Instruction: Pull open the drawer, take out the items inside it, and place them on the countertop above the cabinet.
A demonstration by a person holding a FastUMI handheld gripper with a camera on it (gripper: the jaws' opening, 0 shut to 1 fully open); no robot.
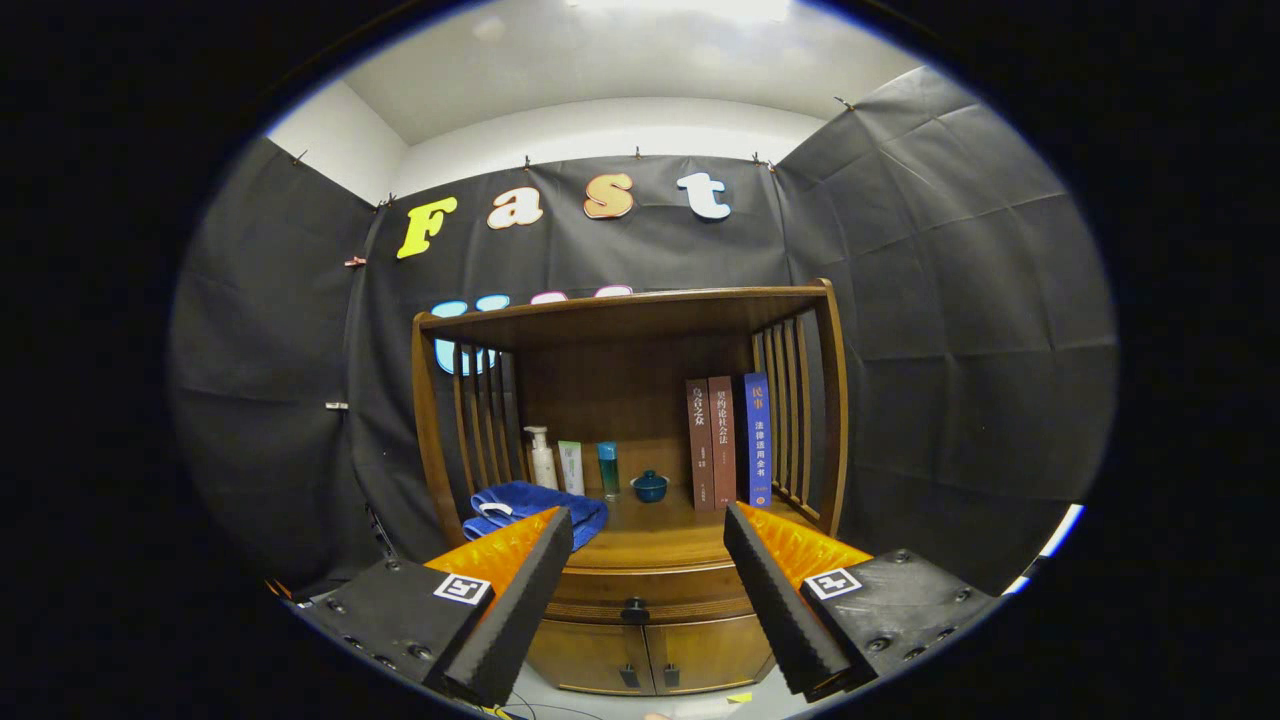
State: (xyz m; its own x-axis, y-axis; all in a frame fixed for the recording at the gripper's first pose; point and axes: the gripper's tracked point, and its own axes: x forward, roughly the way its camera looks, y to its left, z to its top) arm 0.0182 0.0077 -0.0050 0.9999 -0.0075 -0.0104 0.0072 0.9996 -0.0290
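The tool (648, 530) is being held with its two fingers (520, 590) spread wide apart, nothing gripped between them, and it is being aimed squarely at the front of a wooden cabinet (640, 650). Seen in the gap between the fingers, ahead of and below their tips, the drawer (650, 590) is lying shut, its long axis running crosswise to the line of approach; its small dark knob (634, 608) is being kept close to the middle of the gap, a little nearer the left finger. That alignment is judged to be what the coming move turns on: the knob lies straight ahead and lower, so the tool is being left with a forward and downward reach before it can be closed on the knob and drawn back. What is inside the drawer cannot be told while it is closed. Below it, two small doors (650, 655) are being seen shut. Above it, the desk (660, 535) is judged to be the place meant for the contents; its middle front is bare. A blue towel (540, 505) is lying at the left of it, just beyond the left fingertip. Behind the towel a pump bottle (541, 458) and two other small bottles (590, 468) are standing, then a small lidded blue pot (650, 486), and three upright books (728, 440) at the right against the slatted side.
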